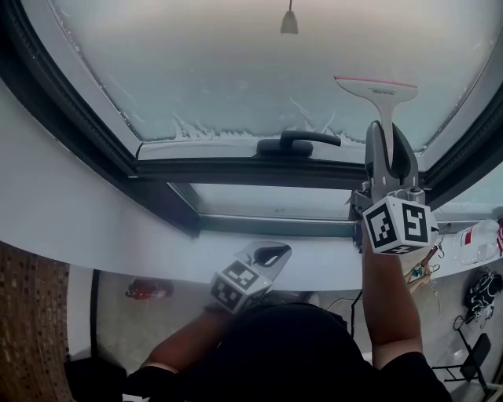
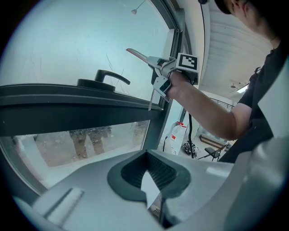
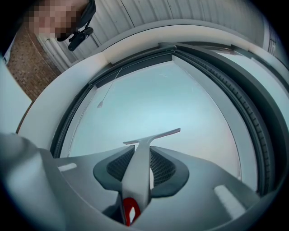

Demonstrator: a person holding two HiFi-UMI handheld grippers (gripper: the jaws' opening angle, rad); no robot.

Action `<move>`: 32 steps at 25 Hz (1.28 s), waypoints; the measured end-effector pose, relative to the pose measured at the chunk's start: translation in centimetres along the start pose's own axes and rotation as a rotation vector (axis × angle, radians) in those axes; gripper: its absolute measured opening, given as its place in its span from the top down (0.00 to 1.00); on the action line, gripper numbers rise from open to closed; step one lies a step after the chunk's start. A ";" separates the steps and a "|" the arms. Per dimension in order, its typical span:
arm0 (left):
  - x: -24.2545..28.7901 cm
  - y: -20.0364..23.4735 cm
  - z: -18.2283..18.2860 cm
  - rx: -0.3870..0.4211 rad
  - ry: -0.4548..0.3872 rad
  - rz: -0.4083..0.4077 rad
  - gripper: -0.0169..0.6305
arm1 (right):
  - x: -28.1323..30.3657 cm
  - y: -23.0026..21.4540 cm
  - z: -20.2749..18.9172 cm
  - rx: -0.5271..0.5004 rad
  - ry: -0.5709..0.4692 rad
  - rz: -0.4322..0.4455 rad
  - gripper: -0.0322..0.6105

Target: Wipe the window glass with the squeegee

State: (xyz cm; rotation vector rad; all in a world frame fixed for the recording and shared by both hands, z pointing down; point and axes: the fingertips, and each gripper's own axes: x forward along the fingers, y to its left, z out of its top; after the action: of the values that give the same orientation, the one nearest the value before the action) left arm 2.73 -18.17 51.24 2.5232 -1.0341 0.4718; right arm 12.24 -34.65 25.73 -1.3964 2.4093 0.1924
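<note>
A white squeegee (image 1: 379, 88) with a pink-edged blade stands upright against the frosted window glass (image 1: 220, 63), at its lower right part. My right gripper (image 1: 391, 140) is shut on its handle just below the blade. In the right gripper view the squeegee (image 3: 151, 137) runs up between the dark pads (image 3: 163, 168) and the blade lies across the glass. The left gripper view shows the squeegee (image 2: 140, 55) and right gripper (image 2: 161, 68) from the side. My left gripper (image 1: 275, 253) hangs low over the white sill (image 1: 71, 204), shut and holding nothing, its pads (image 2: 135, 173) pointing at the lower pane.
A dark window handle (image 1: 300, 141) sits on the frame bar below the glass, left of the squeegee. White residue (image 1: 196, 128) lines the glass's bottom edge. A cord pull (image 1: 289, 20) hangs at the top. A white bottle (image 1: 481, 240) lies at the right, a black chair (image 1: 476, 357) below.
</note>
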 end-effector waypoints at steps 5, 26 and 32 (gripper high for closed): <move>0.0 0.2 -0.3 0.001 0.006 -0.001 0.97 | -1.2 0.0 -3.5 0.016 0.060 -0.008 0.75; -0.6 0.7 -1.3 -0.013 0.026 -0.008 0.97 | -5.0 -1.5 -11.7 0.130 0.240 -0.081 0.75; -0.7 0.8 -1.8 -0.011 0.043 -0.010 0.97 | -5.3 -2.1 -11.9 0.143 0.246 -0.102 0.75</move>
State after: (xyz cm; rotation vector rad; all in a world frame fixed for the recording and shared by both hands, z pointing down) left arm 1.40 -17.45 52.67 2.4963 -1.0057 0.5142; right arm 13.67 -34.84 38.85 -1.5492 2.4772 -0.1849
